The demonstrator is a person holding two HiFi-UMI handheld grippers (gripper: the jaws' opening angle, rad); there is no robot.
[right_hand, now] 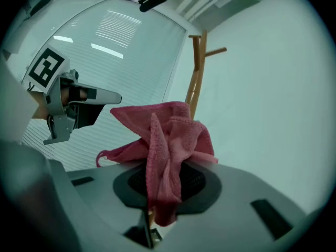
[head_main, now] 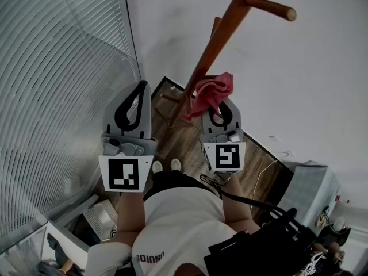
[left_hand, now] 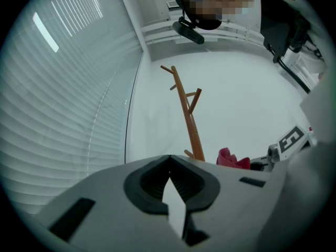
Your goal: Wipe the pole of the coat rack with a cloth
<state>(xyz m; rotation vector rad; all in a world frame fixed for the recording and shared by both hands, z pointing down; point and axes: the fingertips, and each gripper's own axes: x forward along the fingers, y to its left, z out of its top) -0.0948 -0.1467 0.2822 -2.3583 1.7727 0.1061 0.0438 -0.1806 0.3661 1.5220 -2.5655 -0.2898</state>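
The wooden coat rack pole (head_main: 214, 43) slants from the upper right down to its foot (head_main: 172, 111) on the floor. My right gripper (head_main: 221, 109) is shut on a crumpled pink cloth (head_main: 212, 92) that bunches right beside the pole's lower part; I cannot tell whether they touch. In the right gripper view the cloth (right_hand: 164, 143) spills over the jaws and the pole (right_hand: 195, 75) rises just behind it. My left gripper (head_main: 141, 86) hangs left of the pole, shut and holding nothing. In its own view my left gripper (left_hand: 169, 159) shows the pole (left_hand: 189, 114) ahead and the cloth (left_hand: 232, 159) at the right.
Window blinds (head_main: 57, 85) fill the left side and a white wall (head_main: 299, 85) stands behind the rack. A peg (head_main: 271, 6) juts from the pole's top. On the wood floor lie a cable (head_main: 265, 171) and the person's shoes (head_main: 166, 165). A white box (head_main: 310, 194) stands at right.
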